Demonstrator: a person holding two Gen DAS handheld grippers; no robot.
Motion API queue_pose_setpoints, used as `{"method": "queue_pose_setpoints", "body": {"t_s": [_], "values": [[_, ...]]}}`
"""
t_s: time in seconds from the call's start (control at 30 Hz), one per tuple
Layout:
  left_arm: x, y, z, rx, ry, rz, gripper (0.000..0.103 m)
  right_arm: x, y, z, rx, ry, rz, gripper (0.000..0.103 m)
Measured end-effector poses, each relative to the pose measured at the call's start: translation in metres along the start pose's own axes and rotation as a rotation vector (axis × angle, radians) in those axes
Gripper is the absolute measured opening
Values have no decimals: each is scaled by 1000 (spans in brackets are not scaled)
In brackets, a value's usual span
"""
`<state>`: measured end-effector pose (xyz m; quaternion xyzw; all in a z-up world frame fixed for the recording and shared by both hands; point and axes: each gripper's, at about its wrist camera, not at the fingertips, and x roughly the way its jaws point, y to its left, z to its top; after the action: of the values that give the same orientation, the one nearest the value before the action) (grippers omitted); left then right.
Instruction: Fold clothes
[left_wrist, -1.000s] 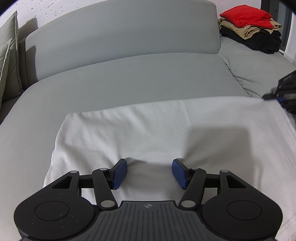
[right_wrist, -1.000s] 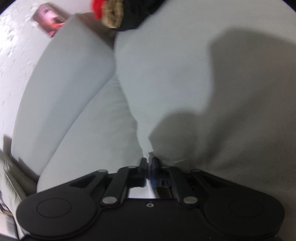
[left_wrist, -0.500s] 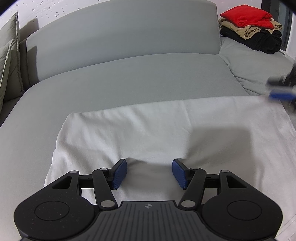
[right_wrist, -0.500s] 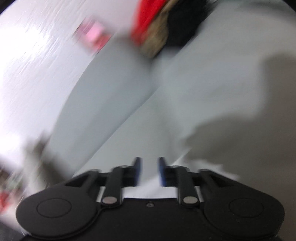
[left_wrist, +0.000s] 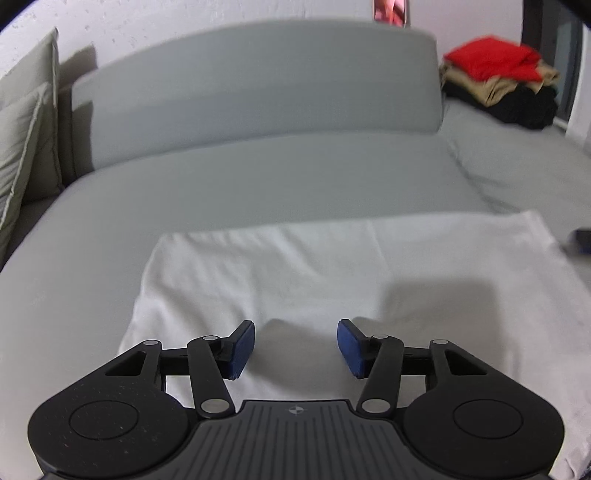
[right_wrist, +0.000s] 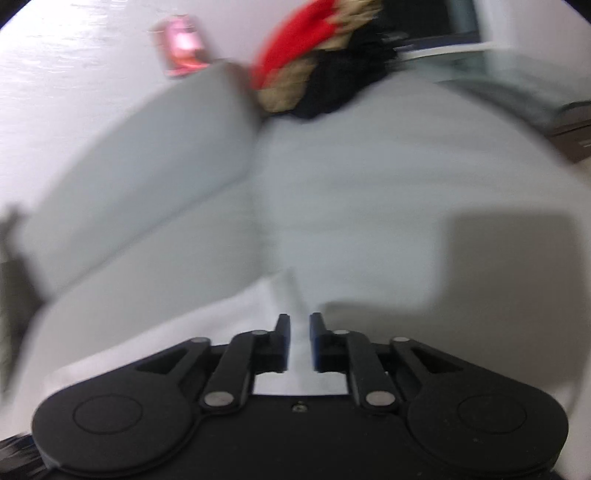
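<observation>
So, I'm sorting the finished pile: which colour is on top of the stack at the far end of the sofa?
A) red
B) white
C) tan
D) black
A: a red garment tops the stack, with tan and then black beneath it.

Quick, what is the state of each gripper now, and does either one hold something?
Left gripper: open, closing, over the white cloth, not pinching it.
Right gripper: narrow gap, closing, nothing gripped.
</observation>
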<state>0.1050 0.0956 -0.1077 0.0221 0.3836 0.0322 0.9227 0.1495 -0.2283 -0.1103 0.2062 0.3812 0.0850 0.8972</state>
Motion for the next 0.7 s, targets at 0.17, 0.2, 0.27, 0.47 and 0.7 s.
{"method": "queue_pose_setpoints", "body": {"t_s": [0.17,0.2,0.27,0.47,0.7], "values": [[0,16,-16,25,81,184,57,34,35,-29,-107,161,81,15],[-2,25,-20,15,97,222,57,35,33,-32,-123,163,10,0],[-16,47,-27,-57,121,255,61,27,20,-32,-125,132,-159,0],[-71,94,-61,-281,59,256,40,-26,-8,-42,-64,37,-280,0],[-82,43,-55,-109,-128,66,40,-82,-1,-66,-105,-97,-36,27]]}}
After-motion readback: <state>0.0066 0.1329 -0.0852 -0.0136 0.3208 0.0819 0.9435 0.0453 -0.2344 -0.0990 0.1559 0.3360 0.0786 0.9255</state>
